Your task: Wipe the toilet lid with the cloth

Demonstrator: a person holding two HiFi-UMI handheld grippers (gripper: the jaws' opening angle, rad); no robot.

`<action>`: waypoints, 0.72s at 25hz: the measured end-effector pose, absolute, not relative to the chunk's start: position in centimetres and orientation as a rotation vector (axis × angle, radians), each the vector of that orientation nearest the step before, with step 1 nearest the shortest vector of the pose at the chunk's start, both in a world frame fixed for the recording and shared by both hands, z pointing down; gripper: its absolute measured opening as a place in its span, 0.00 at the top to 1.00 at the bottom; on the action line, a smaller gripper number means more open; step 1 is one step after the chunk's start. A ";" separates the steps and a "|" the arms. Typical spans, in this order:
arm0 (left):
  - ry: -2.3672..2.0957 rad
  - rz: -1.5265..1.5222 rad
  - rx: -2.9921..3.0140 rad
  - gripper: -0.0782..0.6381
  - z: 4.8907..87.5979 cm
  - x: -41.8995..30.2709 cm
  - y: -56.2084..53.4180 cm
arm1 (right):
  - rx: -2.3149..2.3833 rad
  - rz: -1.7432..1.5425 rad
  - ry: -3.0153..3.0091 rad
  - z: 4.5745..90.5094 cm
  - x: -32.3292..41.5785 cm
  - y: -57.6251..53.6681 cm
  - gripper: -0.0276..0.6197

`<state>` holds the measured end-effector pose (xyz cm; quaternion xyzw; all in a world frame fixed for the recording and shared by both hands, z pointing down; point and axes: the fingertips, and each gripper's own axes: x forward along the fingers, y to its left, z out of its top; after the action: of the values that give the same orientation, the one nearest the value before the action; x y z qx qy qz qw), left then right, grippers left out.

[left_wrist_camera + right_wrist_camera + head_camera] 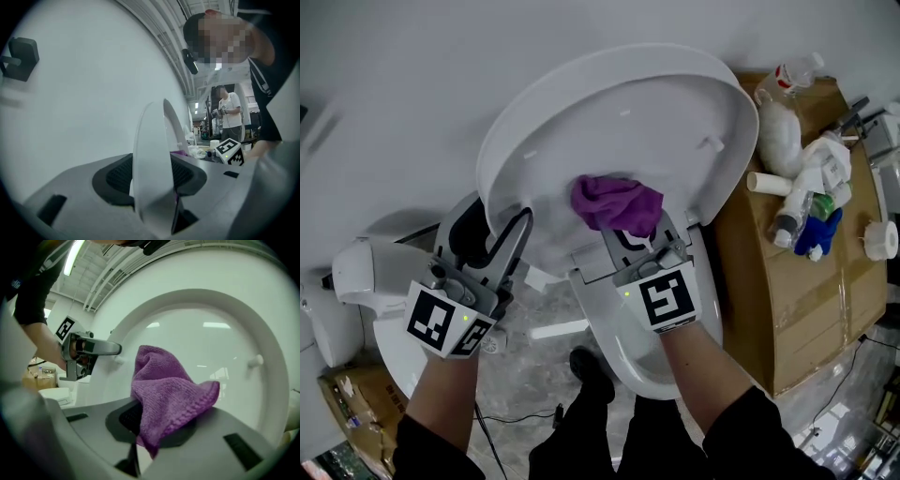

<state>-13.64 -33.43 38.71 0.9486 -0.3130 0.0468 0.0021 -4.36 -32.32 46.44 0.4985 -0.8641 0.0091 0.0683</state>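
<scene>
The white toilet lid [619,122] stands raised, its inner face toward me. My left gripper [511,234] clamps the lid's left edge; in the left gripper view the thin lid edge [152,164] runs straight between the dark pads. My right gripper [633,234] is shut on a bunched purple cloth [617,204] and holds it against the lid's lower middle. In the right gripper view the cloth [168,394] hangs over the jaws in front of the lid [225,348], with the left gripper [86,350] at the lid's left rim.
The white toilet bowl [628,356] lies below my right hand. A cardboard box [797,291] at the right carries several bottles [806,187] and a white roll [881,239]. A white appliance [366,272] stands at the left. A person [230,115] stands far behind.
</scene>
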 end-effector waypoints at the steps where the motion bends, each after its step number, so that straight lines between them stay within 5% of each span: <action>1: -0.992 0.151 2.967 0.61 38.9 -13.7 -33.4 | 1.524 0.029 -2.583 46.6 -2.7 -32.5 0.87; 11: -1.052 0.167 2.920 0.61 38.9 -13.8 -33.7 | 1.786 0.042 -2.319 48.2 12.0 -34.0 0.87; 18: -1.052 0.126 2.920 0.61 39.0 -14.2 -33.3 | 1.902 0.196 -2.335 48.8 9.1 -33.4 0.87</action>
<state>-14.23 -33.30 38.98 0.9399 -0.3386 0.0405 0.0179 9.13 -33.41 48.81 0.6289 -0.7723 0.0649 0.0618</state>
